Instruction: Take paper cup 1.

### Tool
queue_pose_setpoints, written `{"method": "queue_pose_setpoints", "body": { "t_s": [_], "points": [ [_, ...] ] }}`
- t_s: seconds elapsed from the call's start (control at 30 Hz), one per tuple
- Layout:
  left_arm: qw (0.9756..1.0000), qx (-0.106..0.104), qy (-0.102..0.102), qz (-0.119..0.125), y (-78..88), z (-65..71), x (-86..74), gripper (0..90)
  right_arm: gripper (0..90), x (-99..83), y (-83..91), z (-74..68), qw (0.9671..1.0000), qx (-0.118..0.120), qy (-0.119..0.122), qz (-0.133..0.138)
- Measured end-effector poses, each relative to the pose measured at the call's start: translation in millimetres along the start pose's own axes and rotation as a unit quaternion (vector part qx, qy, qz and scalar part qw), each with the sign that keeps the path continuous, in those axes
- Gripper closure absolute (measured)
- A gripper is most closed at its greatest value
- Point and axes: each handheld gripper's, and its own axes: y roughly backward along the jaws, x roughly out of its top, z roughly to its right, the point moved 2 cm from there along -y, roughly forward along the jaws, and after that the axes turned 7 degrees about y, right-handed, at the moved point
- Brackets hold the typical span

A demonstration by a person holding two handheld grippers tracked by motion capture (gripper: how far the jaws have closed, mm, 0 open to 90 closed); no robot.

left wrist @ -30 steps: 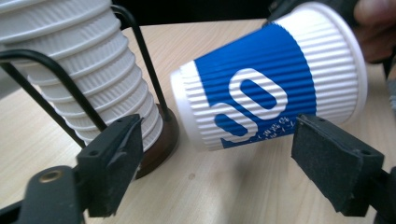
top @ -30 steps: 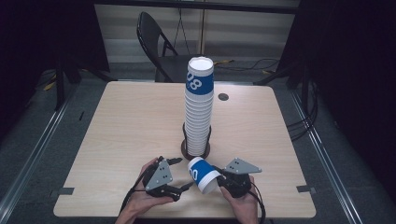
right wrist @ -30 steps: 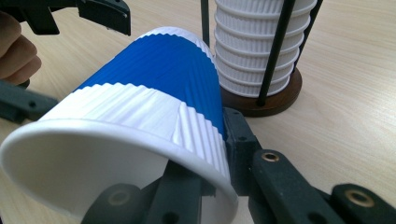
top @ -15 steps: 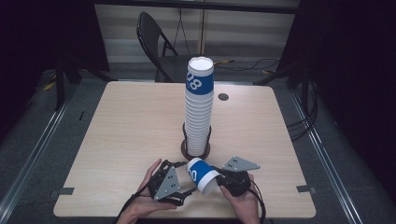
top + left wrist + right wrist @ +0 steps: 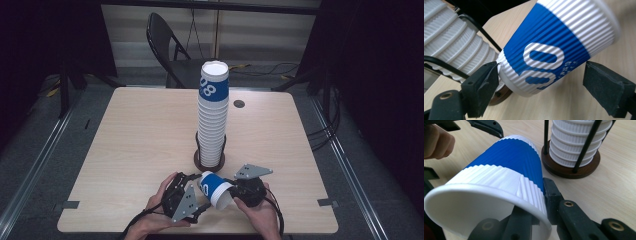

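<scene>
Our right gripper (image 5: pixel 534 207) is clamped on the rim wall of the paper cup (image 5: pixel 215 187), one jaw inside the mouth, the other pressing the ribbed white band from outside. The cup lies tilted in that grip, mouth toward us, base pointing at the stack, just above the near edge of the table (image 5: pixel 125 135).

Our left gripper (image 5: pixel 541 82) stands apart around the cup's base end. Its jaws have just been opening; in the left gripper view one pad brushes the bottom edge of the cup (image 5: pixel 554 47) while the other stands well clear, so it carries no load. The left hand (image 5: pixel 155 212) sits low beside it.

Just beyond, the tall stack of cups (image 5: pixel 214 115) stands upright in its wire holder on a dark round base (image 5: pixel 208 162), near the middle of the table. A black chair (image 5: pixel 167 50) stands behind the far edge.

We judge the step to be handling a single cup between the two tools. To do it well:
- keep the right clamp steady and light; the rim wall buckles easily.
- if the left is to take over, close it on the ribbed blue band, squarely across the body, not on the thin bottom lip.
- release the right only once the left holds firmly.
- keep both tools clear of the holder's wires (image 5: pixel 584 147).
</scene>
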Motion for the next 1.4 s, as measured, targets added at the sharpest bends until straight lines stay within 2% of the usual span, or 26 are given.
{"method": "queue_pose_setpoints", "body": {
  "t_s": [0.17,0.33,0.37,0.47,0.63,0.87,0.9,0.93,0.97,1.0,1.07,1.23,1.4],
  "points": [
    [0.9999,0.006,-0.013,-0.007,-2.6,1.4,-0.8,10.0,85.2,5.3,-1.8,-0.4,0.9999,0.011,0.001,-0.013],
    [0.9995,0.001,-0.030,-0.011,-4.7,1.8,2.4,8.8,85.8,10.3,-6.1,-2.1,0.9994,0.017,0.009,-0.029],
    [0.9992,0.004,-0.037,-0.011,-6.1,2.7,5.5,8.0,86.0,11.9,-7.3,-0.9,0.9993,0.028,0.005,-0.022],
    [0.9987,0.004,-0.049,-0.011,-7.9,4.2,9.0,8.1,86.1,13.7,-7.9,-1.1,0.9993,0.027,0.007,-0.024],
    [0.9985,-0.001,-0.054,-0.011,-10.5,7.3,13.3,10.0,86.6,17.8,-10.3,-3.1,0.9986,0.045,0.004,-0.026],
    [0.9986,0.002,-0.051,-0.008,-11.4,7.9,14.7,10.2,86.5,19.4,-14.0,-2.4,0.9982,0.054,-0.011,-0.024],
    [0.9987,-0.006,-0.050,-0.001,-12.1,9.9,15.8,11.9,86.7,19.9,-16.1,-3.2,0.9978,0.059,-0.013,-0.026],
    [0.9987,-0.006,-0.050,-0.001,-12.1,9.9,15.8,13.6,86.7,19.9,-16.1,-3.2,0.9978,0.059,-0.013,-0.026],
    [0.9983,0.001,-0.059,-0.002,-13.2,13.0,17.9,14.0,87.5,20.8,-19.3,-4.1,0.9976,0.057,-0.016,-0.034],
    [0.9983,0.001,-0.059,-0.002,-13.2,13.0,17.9,13.8,87.5,20.8,-19.3,-4.1,0.9976,0.057,-0.016,-0.034],
    [0.9989,-0.004,-0.045,0.006,-14.9,13.4,19.3,14.0,87.7,21.6,-21.6,-6.4,0.9968,0.069,-0.017,-0.036],
    [0.9987,0.002,-0.051,0.005,-15.4,13.5,20.0,15.0,87.6,21.6,-22.5,-6.0,0.9968,0.067,-0.023,-0.036],
    [0.9993,0.001,-0.037,0.006,-15.5,12.1,21.2,16.1,86.1,21.7,-22.1,-4.6,0.9967,0.067,-0.035,-0.030]
  ]
}}
